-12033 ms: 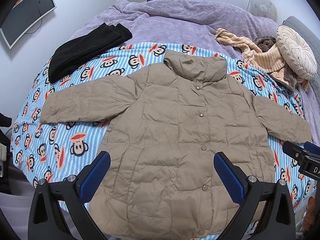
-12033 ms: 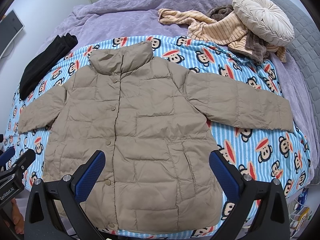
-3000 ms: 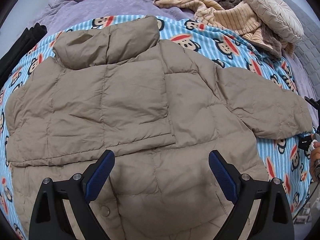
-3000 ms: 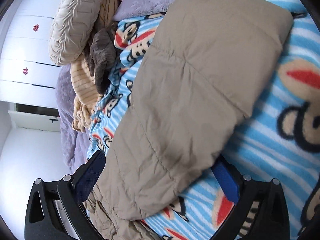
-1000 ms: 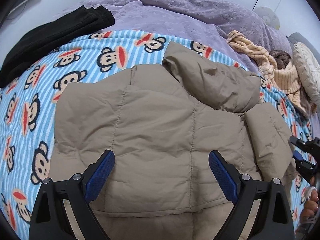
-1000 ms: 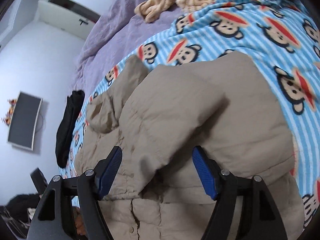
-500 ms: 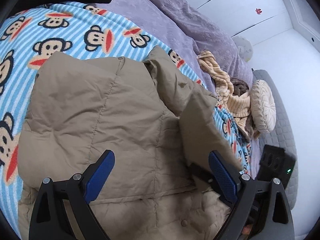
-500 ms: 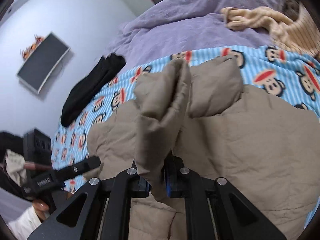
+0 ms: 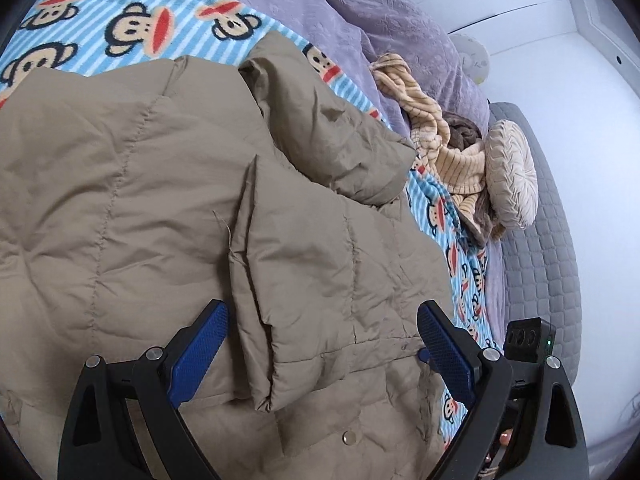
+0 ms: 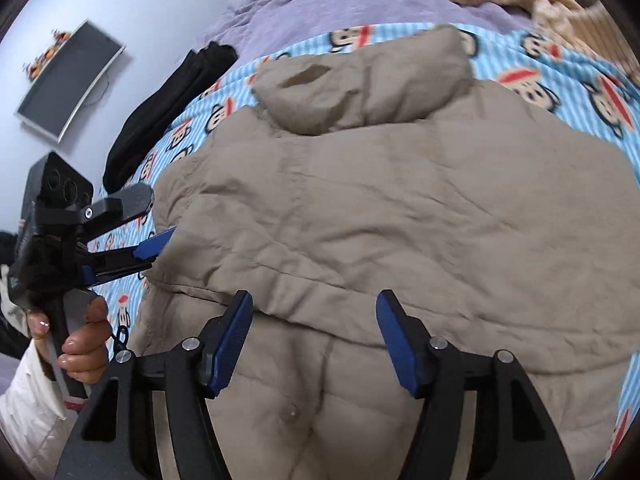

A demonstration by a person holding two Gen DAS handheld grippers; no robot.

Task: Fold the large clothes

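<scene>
I read both grippers as empty at this moment. My right gripper (image 10: 314, 336) hangs just above the tan puffer jacket (image 10: 380, 216); its jaws have just been opening and now stand apart with only the jacket's surface below them, nothing pinched. I judge this a release: the right sleeve (image 9: 320, 280) lies across the chest, its cuff edge meeting the left sleeve (image 9: 120, 200) near the middle, so the drop was placed to close the front.

My left gripper (image 9: 320, 354) is also released, its blue pads (image 9: 198, 354) well apart over the line where the two sleeves meet. In the right wrist view it reaches in from the jacket's left edge, carried by the person's hand (image 10: 80, 344) in a white sleeve. It grasps nothing. I take its position as readiness to steady or press the fold.

The jacket rests buttons up on the monkey-print blanket (image 9: 120, 12), the collar (image 10: 360, 80) at the far end and the hem nearest me. With both sleeves in, I judge the next step to be a fold of the hem toward the collar. The padding is springy and the sleeves may lift.

Farther off, a black garment (image 10: 168, 108) lies at the blanket's left edge. A striped beige knit (image 9: 448, 148) and a round pleated cushion (image 9: 510, 172) sit on the purple bedspread (image 9: 360, 12), clear of the work.
</scene>
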